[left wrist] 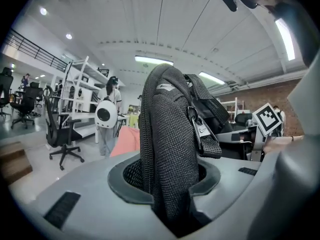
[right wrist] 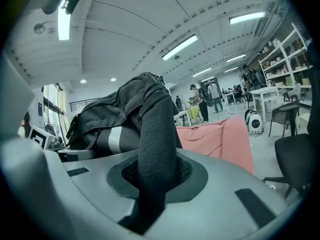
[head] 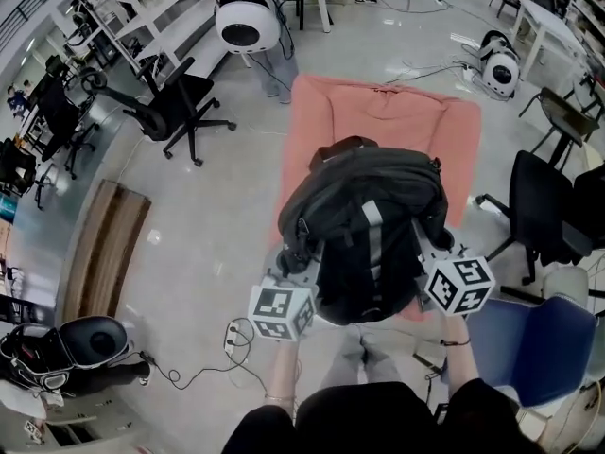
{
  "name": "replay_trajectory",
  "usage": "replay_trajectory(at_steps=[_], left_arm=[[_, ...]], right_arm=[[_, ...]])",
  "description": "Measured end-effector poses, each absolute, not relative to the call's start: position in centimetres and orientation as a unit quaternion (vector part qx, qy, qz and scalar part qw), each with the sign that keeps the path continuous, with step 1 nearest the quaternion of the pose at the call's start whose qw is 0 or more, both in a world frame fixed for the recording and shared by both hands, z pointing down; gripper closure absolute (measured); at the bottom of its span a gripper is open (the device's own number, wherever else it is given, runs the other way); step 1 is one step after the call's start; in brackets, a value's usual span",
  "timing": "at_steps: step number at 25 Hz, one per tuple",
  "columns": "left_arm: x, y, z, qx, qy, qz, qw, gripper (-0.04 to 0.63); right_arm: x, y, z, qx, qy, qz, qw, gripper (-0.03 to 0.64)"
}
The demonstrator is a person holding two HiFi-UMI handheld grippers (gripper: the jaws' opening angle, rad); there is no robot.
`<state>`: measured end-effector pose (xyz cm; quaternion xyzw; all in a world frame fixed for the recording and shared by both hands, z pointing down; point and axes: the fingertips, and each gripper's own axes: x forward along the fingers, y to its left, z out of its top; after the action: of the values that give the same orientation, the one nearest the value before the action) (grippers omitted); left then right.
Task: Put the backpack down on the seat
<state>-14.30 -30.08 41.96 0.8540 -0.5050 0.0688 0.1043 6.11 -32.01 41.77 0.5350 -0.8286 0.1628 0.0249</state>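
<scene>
A black backpack (head: 364, 230) with a grey reflective stripe hangs in the air over the near end of a pink cushioned seat (head: 388, 121). My left gripper (head: 295, 270) is shut on its padded mesh shoulder strap (left wrist: 167, 149), which rises between the jaws with a buckle beside it. My right gripper (head: 437, 253) is shut on the other mesh strap (right wrist: 155, 149), and the bag's body (right wrist: 107, 121) bulges behind it. In the right gripper view the pink seat (right wrist: 222, 139) stretches away below the bag.
Black office chairs stand left (head: 175, 102) and right (head: 539, 201) of the seat, and a blue chair (head: 534, 343) is at my right. A wooden bench (head: 104, 244), a round white robot (head: 248, 22), white shelving (head: 161, 8) and floor cables (head: 203, 362) surround it.
</scene>
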Motion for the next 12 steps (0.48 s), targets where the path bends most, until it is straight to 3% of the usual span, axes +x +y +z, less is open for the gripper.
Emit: replay_trajectory(at_steps=[12], left_arm=[[-13.8,-39.6,50.6,0.853,-0.495,0.09,0.139,0.448]], right_arm=[[6.4,-40.9,50.0,0.534,-0.823,0.189,0.042,0.554]])
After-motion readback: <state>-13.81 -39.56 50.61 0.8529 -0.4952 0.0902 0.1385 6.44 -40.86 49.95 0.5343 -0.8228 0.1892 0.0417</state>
